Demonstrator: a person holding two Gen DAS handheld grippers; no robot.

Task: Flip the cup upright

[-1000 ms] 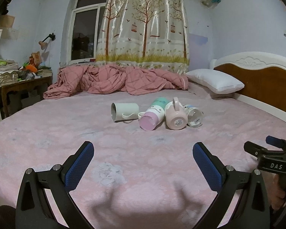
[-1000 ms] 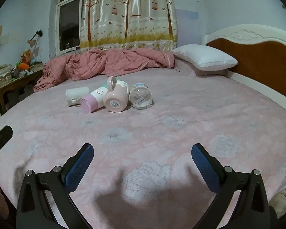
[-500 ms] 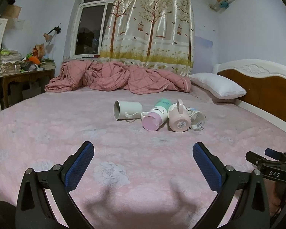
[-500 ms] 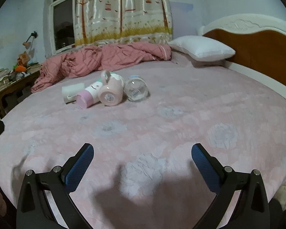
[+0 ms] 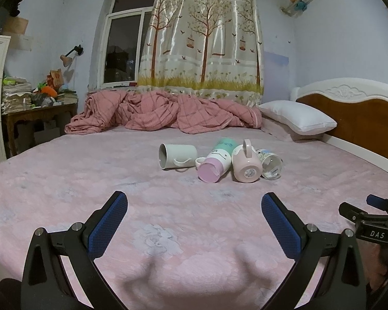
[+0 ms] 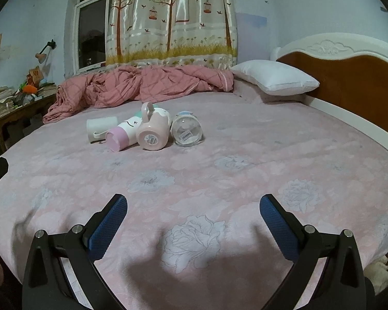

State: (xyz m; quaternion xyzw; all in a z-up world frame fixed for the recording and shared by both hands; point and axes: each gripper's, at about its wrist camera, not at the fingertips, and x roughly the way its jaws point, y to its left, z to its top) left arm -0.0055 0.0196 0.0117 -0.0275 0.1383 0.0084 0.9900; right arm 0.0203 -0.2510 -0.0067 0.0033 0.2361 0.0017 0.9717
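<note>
Both tools are brought nearer to the cups than a second ago, and the cluster is seen larger in each wrist view. Nothing on the bed is shifted in that time.

Four cups are laid on their sides in a row on the pink floral bedspread (image 5: 64, 180), well ahead of both tools. At the left of the row a white mug (image 5: 178, 156) is found with its mouth turned left and its handle toward the camera. Just beside it a tall cup with a pink base, a white body with a drawn face and a teal top (image 5: 216, 163) is placed, its base turned toward the viewer. A pink mug (image 5: 246, 165) is set against it, handle up and base forward, with a sticker on the base. A clear glass cup (image 5: 271, 164) is pressed against the pink mug on the right.

The left tool (image 5: 194, 214) is held wide open over the bedspread, with nothing between its blue pads (image 5: 107, 224). The right tool (image 6: 193, 215) is likewise spread open and empty, held apart from the cups.

Behind the cups a crumpled pink quilt (image 5: 157, 113) and a white pillow (image 5: 297, 117) are seen, the pillow next to the wooden headboard (image 5: 354, 118).
</note>
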